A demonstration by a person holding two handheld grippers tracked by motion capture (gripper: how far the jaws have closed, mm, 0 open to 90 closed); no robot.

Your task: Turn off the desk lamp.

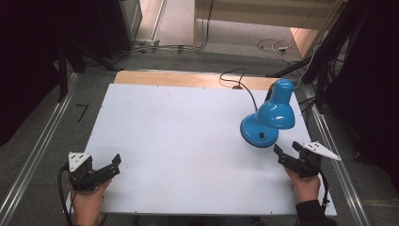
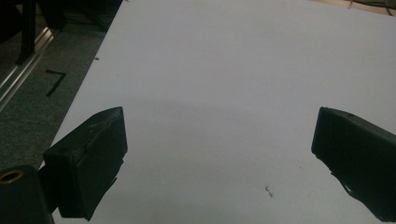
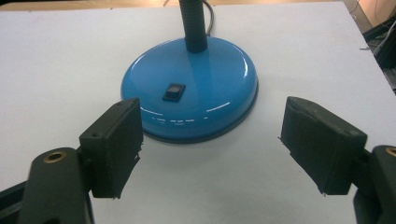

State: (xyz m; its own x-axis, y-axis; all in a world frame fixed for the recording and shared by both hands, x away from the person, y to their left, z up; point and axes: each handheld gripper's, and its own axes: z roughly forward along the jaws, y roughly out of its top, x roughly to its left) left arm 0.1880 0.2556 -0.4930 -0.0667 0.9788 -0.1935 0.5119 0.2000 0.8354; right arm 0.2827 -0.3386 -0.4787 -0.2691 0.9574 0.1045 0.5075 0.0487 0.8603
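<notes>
A white table (image 1: 188,141) takes up the middle of the high view, with a strip of bare wood along its far edge. A blue lamp (image 1: 268,120) stands at the right of the frame, its round base (image 1: 258,134) on the white top and its shade (image 1: 277,109) tilted over the base. A black cord (image 1: 240,82) runs from the lamp toward the upper middle, over the wooden strip.

The left gripper (image 1: 110,167) sits at the lower left of the high view, held by a hand (image 1: 87,200) at the table's near edge. Its jaws are spread wide with nothing between them; in the left gripper view they frame only bare white table (image 2: 224,93).

The right gripper (image 1: 288,149) is at the lower right, held by the other hand (image 1: 306,186), just below the base. Its jaws are also released and wide apart. In the right gripper view the base (image 3: 191,88) lies just beyond them, not touching, with a small black switch (image 3: 173,91) on top and the ribbed neck (image 3: 194,23) rising at the upper middle
</notes>
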